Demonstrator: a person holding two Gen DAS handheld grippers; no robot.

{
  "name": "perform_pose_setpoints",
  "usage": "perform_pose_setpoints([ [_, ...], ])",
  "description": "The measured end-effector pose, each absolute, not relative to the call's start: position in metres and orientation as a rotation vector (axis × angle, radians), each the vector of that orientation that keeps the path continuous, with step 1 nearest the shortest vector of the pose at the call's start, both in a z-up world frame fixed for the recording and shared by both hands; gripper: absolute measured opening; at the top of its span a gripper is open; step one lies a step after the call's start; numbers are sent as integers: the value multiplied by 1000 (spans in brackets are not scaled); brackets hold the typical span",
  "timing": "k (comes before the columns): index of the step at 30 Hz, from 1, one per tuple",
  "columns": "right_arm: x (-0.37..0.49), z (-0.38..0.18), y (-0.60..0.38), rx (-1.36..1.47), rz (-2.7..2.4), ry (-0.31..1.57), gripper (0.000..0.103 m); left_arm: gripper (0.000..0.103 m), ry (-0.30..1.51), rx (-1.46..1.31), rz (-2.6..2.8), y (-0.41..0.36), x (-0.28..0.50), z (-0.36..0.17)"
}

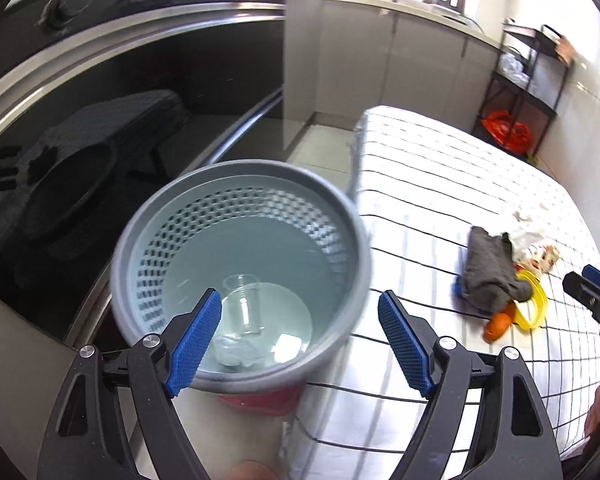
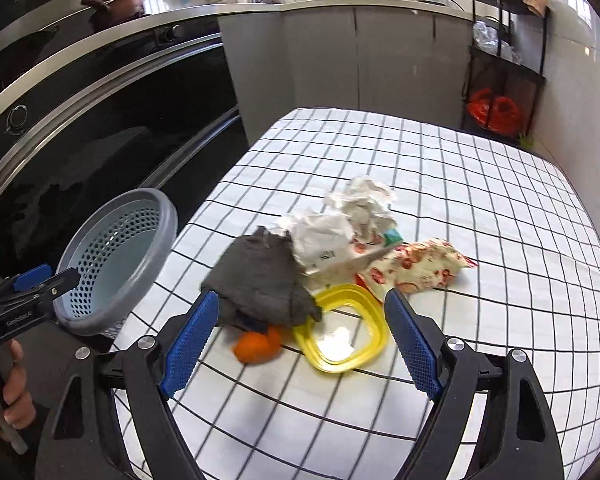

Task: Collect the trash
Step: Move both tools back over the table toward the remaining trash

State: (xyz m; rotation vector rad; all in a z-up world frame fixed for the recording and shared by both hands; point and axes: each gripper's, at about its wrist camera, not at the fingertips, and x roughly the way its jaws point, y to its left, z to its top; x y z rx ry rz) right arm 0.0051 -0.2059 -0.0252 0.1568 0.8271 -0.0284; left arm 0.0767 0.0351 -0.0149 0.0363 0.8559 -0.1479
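Note:
A grey perforated bin (image 1: 240,272) stands at the table's left edge, with a clear plastic cup (image 1: 244,304) and a crumpled wrapper (image 1: 236,350) lying inside. My left gripper (image 1: 300,340) hangs open over the bin's near rim, nothing between its fingers. A pile of trash lies on the checked tablecloth: a grey cloth (image 2: 260,280), an orange peel (image 2: 256,346), a yellow lid (image 2: 342,328), crumpled white paper (image 2: 364,200) and a printed snack wrapper (image 2: 420,268). My right gripper (image 2: 300,340) is open just short of the pile, holding nothing.
A dark oven front (image 2: 100,128) runs along the left. Grey cabinets (image 2: 360,52) and a sink stand behind the table. A black rack (image 2: 504,60) with an orange bag (image 2: 494,114) stands at the far right. A hand (image 2: 8,392) holds the left gripper's handle.

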Motion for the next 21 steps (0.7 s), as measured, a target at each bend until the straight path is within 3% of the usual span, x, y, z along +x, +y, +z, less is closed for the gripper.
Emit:
perform_pose_setpoints([
  [9, -20, -50, -262, 140, -76, 858, 81, 84, 866, 84, -252, -34, 58, -23],
  [21, -16, -65, -269, 153, 4, 913, 85, 85, 871, 119, -267, -85, 43, -41],
])
